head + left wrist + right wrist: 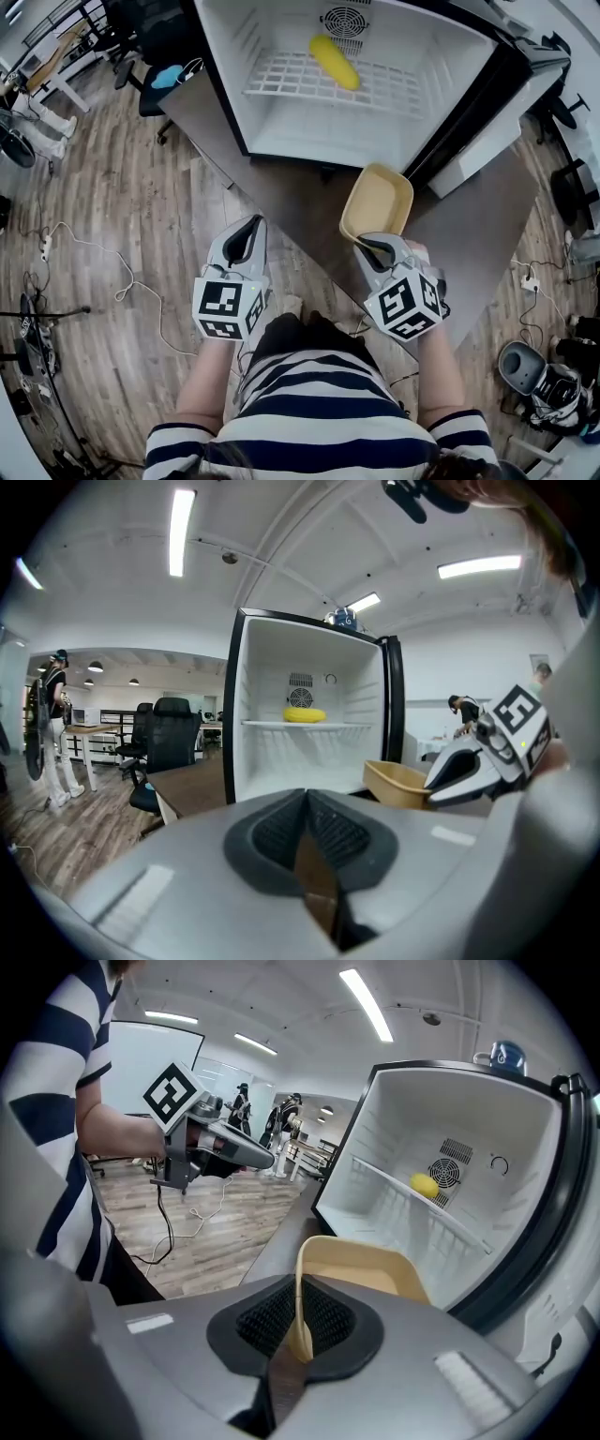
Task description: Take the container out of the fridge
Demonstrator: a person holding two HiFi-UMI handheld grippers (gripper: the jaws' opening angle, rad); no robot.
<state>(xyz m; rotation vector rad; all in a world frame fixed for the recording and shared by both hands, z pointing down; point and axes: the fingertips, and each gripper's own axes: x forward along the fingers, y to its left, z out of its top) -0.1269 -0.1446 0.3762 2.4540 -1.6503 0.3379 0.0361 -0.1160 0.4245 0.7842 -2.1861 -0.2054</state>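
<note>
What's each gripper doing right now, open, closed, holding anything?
Left gripper: closed, nothing between its jaws.
Right gripper: closed on the rim of the tan container.

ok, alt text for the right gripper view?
The right gripper is shut on the near wall of a tan container, held outside an open white fridge. A yellow object lies on its wire shelf; at left, a person in a striped top holds the left gripper.
</note>
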